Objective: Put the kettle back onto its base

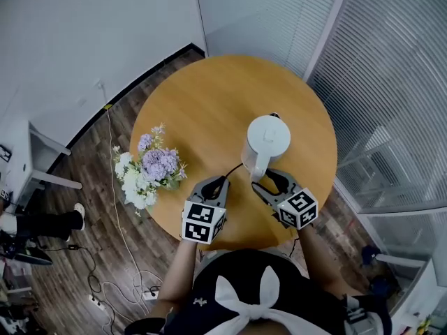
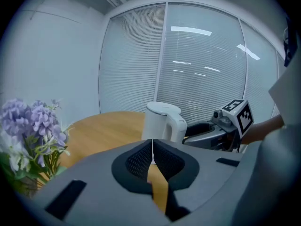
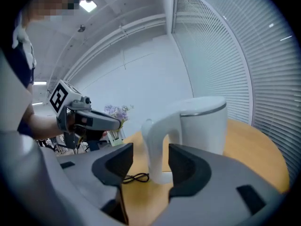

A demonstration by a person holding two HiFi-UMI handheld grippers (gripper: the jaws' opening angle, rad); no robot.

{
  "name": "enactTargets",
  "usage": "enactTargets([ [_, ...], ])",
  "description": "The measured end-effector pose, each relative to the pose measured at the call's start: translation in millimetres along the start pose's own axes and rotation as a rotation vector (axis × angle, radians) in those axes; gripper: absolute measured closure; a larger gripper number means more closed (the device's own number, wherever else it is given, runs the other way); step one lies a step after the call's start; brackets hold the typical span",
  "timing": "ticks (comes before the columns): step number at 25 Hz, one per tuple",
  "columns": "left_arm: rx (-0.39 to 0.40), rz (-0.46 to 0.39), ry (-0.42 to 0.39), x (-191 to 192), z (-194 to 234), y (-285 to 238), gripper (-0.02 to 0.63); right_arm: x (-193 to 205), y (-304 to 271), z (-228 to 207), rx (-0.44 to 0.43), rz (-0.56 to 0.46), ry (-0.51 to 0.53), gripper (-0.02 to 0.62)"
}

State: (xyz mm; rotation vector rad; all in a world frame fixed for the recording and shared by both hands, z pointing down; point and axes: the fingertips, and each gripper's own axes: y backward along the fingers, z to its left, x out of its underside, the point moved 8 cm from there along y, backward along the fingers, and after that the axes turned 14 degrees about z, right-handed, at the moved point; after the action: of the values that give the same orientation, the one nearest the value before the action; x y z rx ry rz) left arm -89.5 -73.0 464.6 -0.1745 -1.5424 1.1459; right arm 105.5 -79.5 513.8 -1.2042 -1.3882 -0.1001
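A white electric kettle (image 1: 267,142) stands upright right of centre on the round wooden table (image 1: 202,103). A black cord (image 1: 234,167) runs out from under it; its base is hidden below it. My right gripper (image 1: 267,180) is open just behind the kettle. In the right gripper view the kettle's handle (image 3: 155,145) stands in the gap of my right gripper (image 3: 150,150), with space on both sides and neither pad touching it. My left gripper (image 1: 220,181) hovers left of the kettle (image 2: 162,121). In its own view my left gripper (image 2: 152,142) is shut with nothing in it.
A bunch of purple and white flowers (image 1: 150,169) stands at the table's left edge, close to the left gripper. Glass walls with blinds (image 1: 391,82) run along the right. Cables (image 1: 119,271) lie on the wooden floor to the left.
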Motion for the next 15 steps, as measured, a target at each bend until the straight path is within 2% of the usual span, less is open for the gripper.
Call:
enactTargets([
  [5, 0.001, -0.026, -0.018, -4.5, -8.1, 6.1, 0.575, -23.4, 30.9, 6.0, 0.046, -0.101, -0.006, 0.38],
  [7, 0.002, -0.043, -0.032, -9.5, -14.0, 10.6, 0.575, -32.1, 41.6, 8.8, 0.076, -0.144, 0.0, 0.434],
  [9, 0.005, -0.063, -0.048, -15.5, -20.7, 15.5, 0.575, -39.5, 50.1, 12.6, 0.109, -0.176, 0.011, 0.521],
  [13, 0.009, -0.1, -0.073, -23.8, -31.7, 22.6, 0.575, -49.8, 60.9, 24.8, 0.124, -0.204, 0.048, 0.571],
  [15, 0.014, -0.109, -0.078, -26.7, -37.0, 26.5, 0.575, -53.8, 65.0, 31.3, 0.134, -0.208, 0.074, 0.572],
])
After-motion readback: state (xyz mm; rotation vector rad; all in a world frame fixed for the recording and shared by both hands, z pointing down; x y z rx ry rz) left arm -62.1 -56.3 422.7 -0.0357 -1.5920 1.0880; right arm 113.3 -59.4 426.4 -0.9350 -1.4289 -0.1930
